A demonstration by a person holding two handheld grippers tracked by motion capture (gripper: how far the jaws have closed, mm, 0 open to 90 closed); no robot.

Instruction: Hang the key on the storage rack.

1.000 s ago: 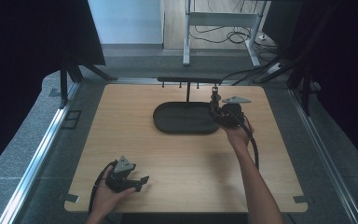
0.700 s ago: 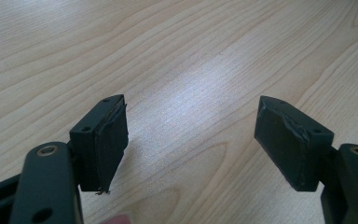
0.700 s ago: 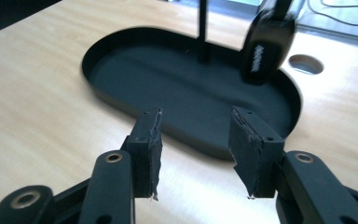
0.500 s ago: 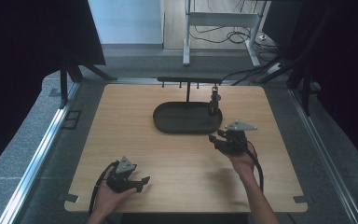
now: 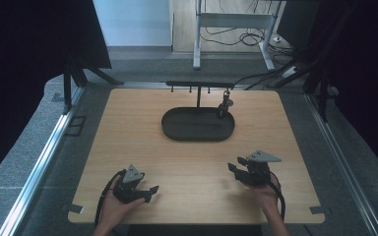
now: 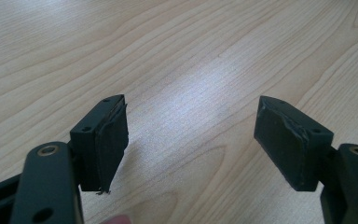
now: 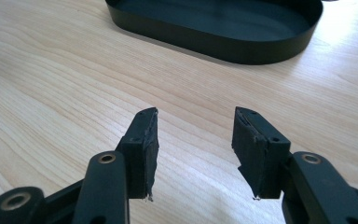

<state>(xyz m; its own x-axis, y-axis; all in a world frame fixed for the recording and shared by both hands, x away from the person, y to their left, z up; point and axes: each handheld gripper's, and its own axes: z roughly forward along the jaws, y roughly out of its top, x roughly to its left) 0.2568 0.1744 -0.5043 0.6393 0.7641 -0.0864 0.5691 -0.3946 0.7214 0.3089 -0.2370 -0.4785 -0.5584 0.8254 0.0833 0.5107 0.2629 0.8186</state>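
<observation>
A black oval tray (image 5: 177, 132) lies at the table's far middle, with a thin black rack (image 5: 199, 84) standing behind it. A small dark object (image 5: 224, 105) hangs from the rack's right end, above the tray's right end. My right gripper (image 5: 232, 169) is held low over the table's near right part, well apart from the tray. Its jaws have just been opening, and nothing is between them (image 7: 196, 140). The tray's wall (image 7: 242, 51) shows ahead of them. My left gripper (image 5: 152, 189) rests at the near left, open and empty (image 6: 191, 135) over bare wood.
The wooden table (image 5: 128, 142) has metal rails along both sides. Dark curtains stand left and right. A desk frame and cables (image 5: 236, 34) lie on the floor beyond the far edge.
My right gripper has drawn back from the rack's right end toward the near edge and sunk lower. The small dark object stays hanging on the rack. The left gripper has not moved.
</observation>
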